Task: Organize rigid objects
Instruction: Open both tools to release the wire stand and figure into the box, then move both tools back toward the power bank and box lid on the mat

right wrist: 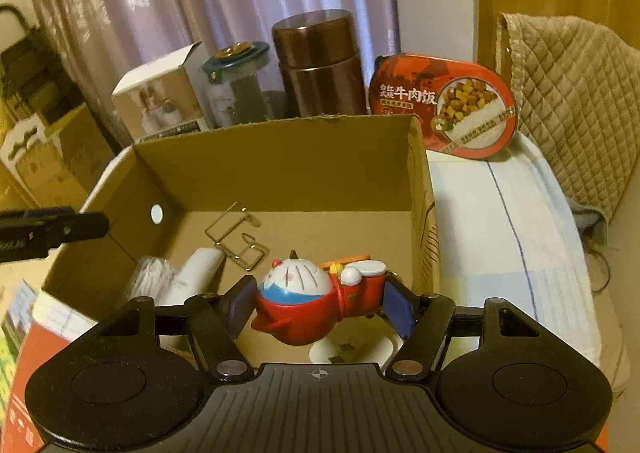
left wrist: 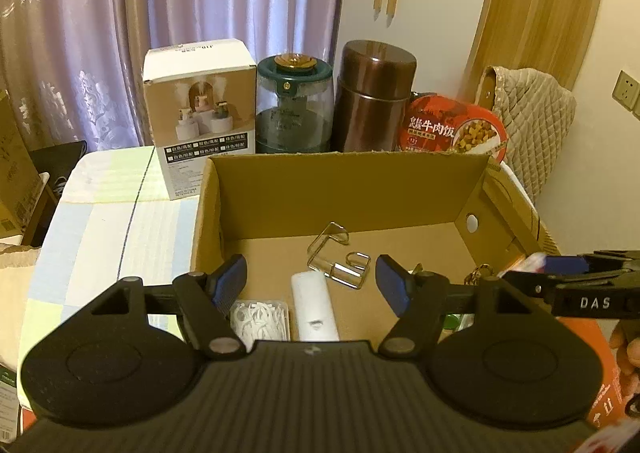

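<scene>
- Presently, the right gripper (right wrist: pixel 318 303) pinches the cartoon cat figurine (right wrist: pixel 308 293) across its red base, blue pads against both flanks, over the near right part of the cardboard box (right wrist: pixel 280 165).
- Figurine judged rigid moulded plastic, light, glossy and liable to slip; the rounded head gives poor purchase, so the flatter red base is the sound place to hold it. Small protruding parts look breakable.
- Right gripper tilts downward into the box from the near side.
- Left gripper (left wrist: pixel 311 283) stands spread with nothing between its jaws, hovering over the near left of the box, likewise tilted down.
- Beyond it lie a white cylinder (left wrist: pixel 314 303), a floss pick case (left wrist: pixel 262 317) and wire clips (left wrist: pixel 340 257) on the box floor.
</scene>
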The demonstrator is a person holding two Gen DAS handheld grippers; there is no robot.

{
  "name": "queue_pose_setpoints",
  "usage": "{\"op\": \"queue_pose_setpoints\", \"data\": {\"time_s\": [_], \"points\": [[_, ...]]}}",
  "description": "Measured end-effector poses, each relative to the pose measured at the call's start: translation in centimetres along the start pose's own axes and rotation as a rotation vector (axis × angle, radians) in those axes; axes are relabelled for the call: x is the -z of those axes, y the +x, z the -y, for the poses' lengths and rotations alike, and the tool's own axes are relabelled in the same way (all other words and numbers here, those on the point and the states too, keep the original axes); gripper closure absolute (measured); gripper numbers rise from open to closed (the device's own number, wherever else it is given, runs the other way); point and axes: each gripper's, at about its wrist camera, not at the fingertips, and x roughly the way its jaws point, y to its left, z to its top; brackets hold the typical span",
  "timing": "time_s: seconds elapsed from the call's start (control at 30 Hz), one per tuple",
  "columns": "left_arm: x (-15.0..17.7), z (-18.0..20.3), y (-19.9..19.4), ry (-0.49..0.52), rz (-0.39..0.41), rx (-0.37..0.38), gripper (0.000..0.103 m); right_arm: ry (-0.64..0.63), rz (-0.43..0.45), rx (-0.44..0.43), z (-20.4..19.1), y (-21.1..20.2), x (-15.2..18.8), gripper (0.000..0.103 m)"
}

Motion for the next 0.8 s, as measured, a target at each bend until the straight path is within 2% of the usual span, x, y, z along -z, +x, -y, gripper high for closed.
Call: {"op": "queue_pose_setpoints", "data": {"time_s": [0.23,0.4,0.6,0.8], "points": [[0.4,0.2,-3.1,-0.022,0.049,0.022,0.033,0.031,0.095,-0.019,0.2,-2.8,-0.3,0.033],[2.2,0.7,-6.2,-0.027,0.069,0.018,0.032,0.059,0.128,-0.032,0.2,-5.9,0.9,0.031],[6.1,1.6,-10.8,-0.042,0.095,0.004,0.031,0.045,0.141,-0.044,-0.7,-9.8,4.7,0.029],[10.9,2.4,-15.3,-0.077,0.111,-0.02,0.029,0.036,0.133,-0.051,-1.5,-14.1,10.7,0.028]]}}
